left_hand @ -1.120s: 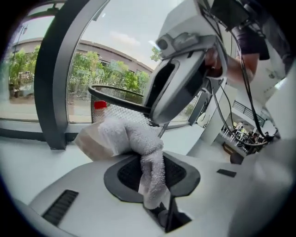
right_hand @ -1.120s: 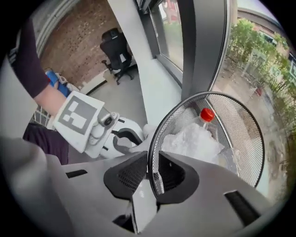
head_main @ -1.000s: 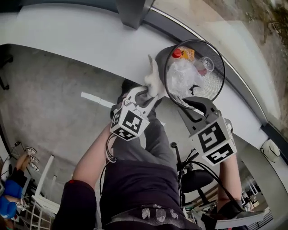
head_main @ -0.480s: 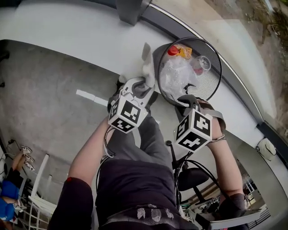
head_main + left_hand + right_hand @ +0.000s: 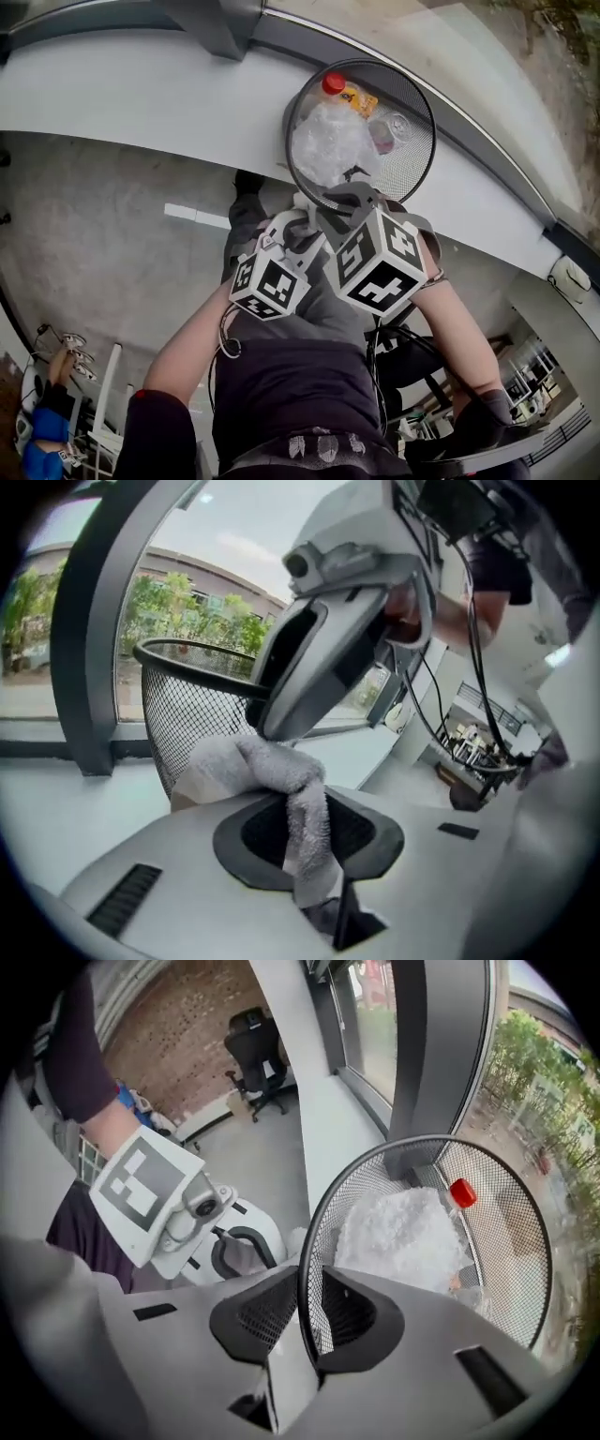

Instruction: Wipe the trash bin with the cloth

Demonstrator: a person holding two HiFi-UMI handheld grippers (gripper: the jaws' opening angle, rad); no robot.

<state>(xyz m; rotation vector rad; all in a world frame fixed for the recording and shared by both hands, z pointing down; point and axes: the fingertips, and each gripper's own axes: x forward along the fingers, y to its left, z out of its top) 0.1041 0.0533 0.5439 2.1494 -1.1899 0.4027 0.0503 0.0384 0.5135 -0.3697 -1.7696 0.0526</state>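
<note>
The black wire-mesh trash bin [image 5: 414, 155] stands on a white sill and holds a crumpled plastic bag [image 5: 328, 141] and a red-capped bottle [image 5: 333, 82]. My right gripper [image 5: 352, 199] is at the bin's near rim. In the right gripper view the rim [image 5: 305, 1241] runs between its jaws; they have just been closing and now sit shut on it [image 5: 309, 1316]. My left gripper [image 5: 302, 217] is just left of it, below the rim, shut on a white-grey cloth [image 5: 281, 766]. The cloth's free end bunches against the bin's outer mesh [image 5: 183, 714].
The white sill [image 5: 141, 84] runs under a window with a dark frame post [image 5: 89, 667]. Grey floor [image 5: 112, 216] lies below the sill. A black office chair [image 5: 258, 1030] stands farther back along the window. My own legs are directly beneath both grippers.
My right gripper has shifted left along the bin's near rim and now sits beside the left one. The left gripper has carried the cloth from the bin's left side to under the near rim.
</note>
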